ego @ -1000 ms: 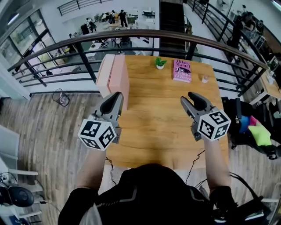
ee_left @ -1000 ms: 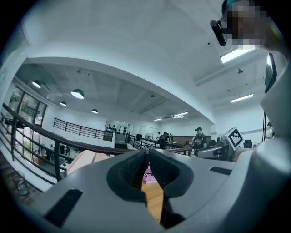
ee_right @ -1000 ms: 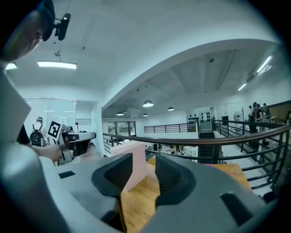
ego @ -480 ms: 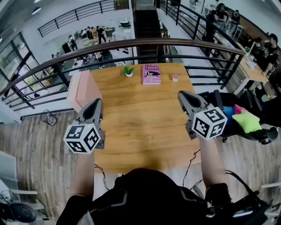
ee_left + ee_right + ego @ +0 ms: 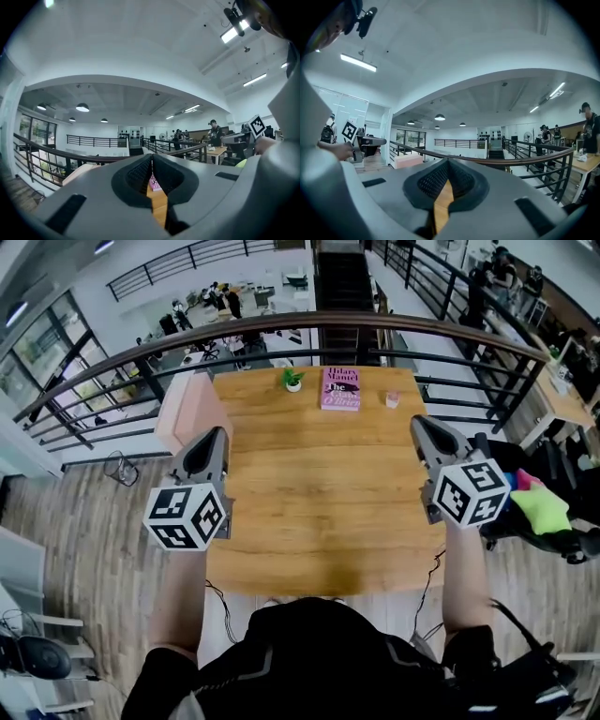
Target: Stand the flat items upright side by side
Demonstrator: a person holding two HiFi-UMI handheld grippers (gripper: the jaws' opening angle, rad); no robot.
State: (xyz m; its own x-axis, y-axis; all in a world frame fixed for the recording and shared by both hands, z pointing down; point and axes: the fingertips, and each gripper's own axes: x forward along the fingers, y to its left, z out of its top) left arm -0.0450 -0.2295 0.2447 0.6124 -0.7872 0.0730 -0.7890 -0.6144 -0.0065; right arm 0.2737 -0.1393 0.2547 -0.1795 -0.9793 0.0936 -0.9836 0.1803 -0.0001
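Observation:
A pink book lies flat at the table's far edge, and a sliver of it shows between the left jaws. At the table's far left corner a pale pink block of flat items stands upright; it also appears low down in both gripper views. My left gripper hovers over the table's left edge just in front of that block, shut and holding nothing. My right gripper hovers over the right edge, likewise shut and empty. Both point level toward the railing.
A small potted plant and a small cup flank the book at the far edge. A curved dark railing runs just beyond the table. A chair with bright cushions stands to the right. People stand at desks in the distance.
Both grippers have drawn back and apart, from over the table's middle to its side edges. The left one has left the pink block's side. The right jaws have closed.

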